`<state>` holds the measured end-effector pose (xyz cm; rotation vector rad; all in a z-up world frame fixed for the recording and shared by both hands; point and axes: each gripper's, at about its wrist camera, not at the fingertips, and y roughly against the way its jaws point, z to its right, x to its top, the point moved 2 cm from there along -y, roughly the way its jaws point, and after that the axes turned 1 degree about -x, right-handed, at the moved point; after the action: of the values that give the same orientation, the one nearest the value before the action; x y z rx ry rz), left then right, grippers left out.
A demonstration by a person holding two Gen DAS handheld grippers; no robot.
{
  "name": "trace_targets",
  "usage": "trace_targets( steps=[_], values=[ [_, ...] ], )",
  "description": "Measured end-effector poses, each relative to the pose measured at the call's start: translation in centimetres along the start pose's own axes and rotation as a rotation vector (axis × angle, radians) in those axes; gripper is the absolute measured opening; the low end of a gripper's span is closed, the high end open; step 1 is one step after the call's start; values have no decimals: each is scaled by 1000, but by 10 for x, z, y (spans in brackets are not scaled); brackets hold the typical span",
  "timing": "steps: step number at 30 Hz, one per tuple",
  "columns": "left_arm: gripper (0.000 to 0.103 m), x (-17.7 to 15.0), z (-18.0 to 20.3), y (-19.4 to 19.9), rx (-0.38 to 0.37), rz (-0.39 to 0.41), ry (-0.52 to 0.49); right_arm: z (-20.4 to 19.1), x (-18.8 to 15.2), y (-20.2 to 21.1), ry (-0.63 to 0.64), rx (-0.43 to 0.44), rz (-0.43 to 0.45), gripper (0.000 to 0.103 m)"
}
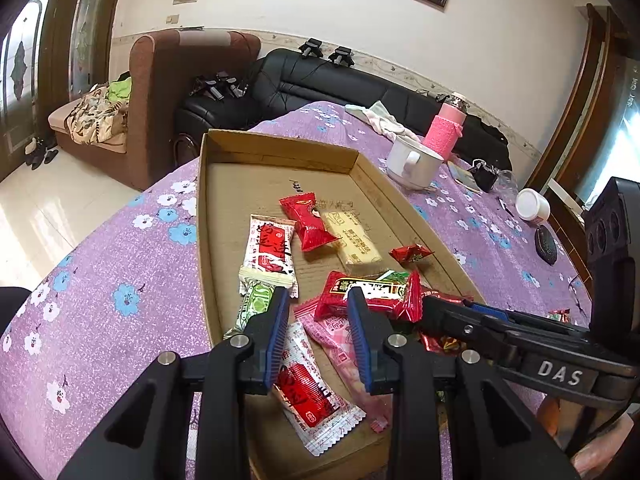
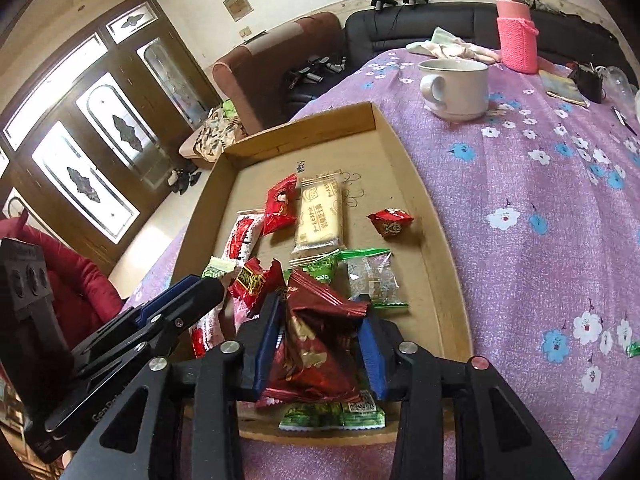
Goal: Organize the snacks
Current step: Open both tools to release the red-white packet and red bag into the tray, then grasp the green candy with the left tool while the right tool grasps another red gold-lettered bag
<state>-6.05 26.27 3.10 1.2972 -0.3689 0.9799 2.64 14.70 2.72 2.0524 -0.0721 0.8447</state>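
A shallow cardboard tray sits on a purple flowered tablecloth and holds a scatter of wrapped snacks, among them a pale biscuit bar and a small red candy lying apart near the right wall. The right gripper is clamped on a dark red snack packet just above the near end of the tray. The left gripper hangs with its jaws apart and nothing between them, over a pink wrapper and a white-and-red packet; a white mug stands beyond the tray.
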Motion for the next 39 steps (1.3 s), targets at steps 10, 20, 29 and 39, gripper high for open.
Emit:
trace_targets(
  steps=[10,20,29,39],
  values=[
    [38,0,11,6,0,11,-12,6,-3,25,-9,34,41,44],
    [41,1,34,12,0,24,-59,52,-5,65,-94,48,101,44],
    [42,-2,65,14,-18,18,-121,118,-10,122,-201,-16,194,46],
    [46,-13,141,10,-111,-31,-263,244,-37,186,-457,-273,319,46]
  ],
)
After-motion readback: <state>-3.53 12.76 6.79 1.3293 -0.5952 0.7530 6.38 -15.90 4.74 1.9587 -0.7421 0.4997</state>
